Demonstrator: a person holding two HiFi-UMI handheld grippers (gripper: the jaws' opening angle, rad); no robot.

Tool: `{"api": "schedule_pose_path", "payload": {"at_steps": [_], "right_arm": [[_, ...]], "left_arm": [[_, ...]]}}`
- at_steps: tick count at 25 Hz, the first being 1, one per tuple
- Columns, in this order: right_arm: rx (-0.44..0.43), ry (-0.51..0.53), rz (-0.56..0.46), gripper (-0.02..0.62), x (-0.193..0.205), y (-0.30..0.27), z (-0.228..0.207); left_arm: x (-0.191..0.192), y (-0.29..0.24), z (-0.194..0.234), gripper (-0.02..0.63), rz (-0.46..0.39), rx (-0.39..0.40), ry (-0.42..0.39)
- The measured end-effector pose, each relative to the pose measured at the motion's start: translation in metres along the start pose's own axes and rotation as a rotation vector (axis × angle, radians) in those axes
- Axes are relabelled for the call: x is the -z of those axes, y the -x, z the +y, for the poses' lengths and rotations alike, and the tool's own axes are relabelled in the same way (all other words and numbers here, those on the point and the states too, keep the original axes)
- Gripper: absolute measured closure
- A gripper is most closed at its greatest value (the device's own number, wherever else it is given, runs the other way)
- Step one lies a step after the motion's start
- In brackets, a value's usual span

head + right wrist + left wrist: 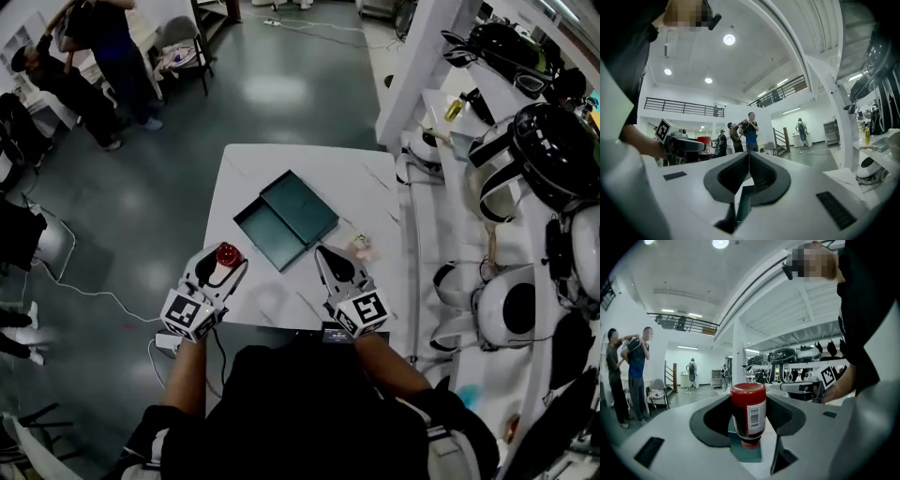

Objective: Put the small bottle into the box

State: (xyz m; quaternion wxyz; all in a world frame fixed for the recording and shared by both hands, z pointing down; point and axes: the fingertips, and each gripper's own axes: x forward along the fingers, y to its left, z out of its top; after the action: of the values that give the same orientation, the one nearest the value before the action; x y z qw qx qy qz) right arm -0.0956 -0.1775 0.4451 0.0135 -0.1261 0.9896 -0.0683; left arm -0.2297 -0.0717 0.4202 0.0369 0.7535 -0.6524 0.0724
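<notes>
Left gripper (223, 266): jaws wide apart, clamped on the bottle (748, 413), pads pressing its two sides. The bottle is red with a barcode label, and it stands upright between the fingers. It is held over the table's (258, 169) near-left part, beside the box (286, 217) but apart from it. The box lies open on the table.
Right gripper (749, 161): fingers clenched tip to tip, nothing between them.

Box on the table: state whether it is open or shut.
Open: the box lies spread, its lid flat beside its base.
</notes>
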Motion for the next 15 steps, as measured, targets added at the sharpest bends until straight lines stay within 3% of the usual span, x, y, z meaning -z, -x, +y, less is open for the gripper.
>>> {"api": "schedule_pose_path", "payload": {"at_steps": [4,9,15], "right_arm": [[0.019,-0.023,0.017,0.561,0.008,-0.012,-0.011],[0.051,-0.012,0.042,0.561,0.020,-0.027,-0.021],[0.181,-0.033,0.073,0.561,0.035,-0.026,-0.035]], "left_arm": [[0.014,-0.021,0.004,0.371,0.140,0.070,-0.177],[0.064,-0.051,0.016,0.371,0.362,0.232,-0.481],[0.104,-0.090,0.022,0.371,0.458,0.469,-0.633]]}}
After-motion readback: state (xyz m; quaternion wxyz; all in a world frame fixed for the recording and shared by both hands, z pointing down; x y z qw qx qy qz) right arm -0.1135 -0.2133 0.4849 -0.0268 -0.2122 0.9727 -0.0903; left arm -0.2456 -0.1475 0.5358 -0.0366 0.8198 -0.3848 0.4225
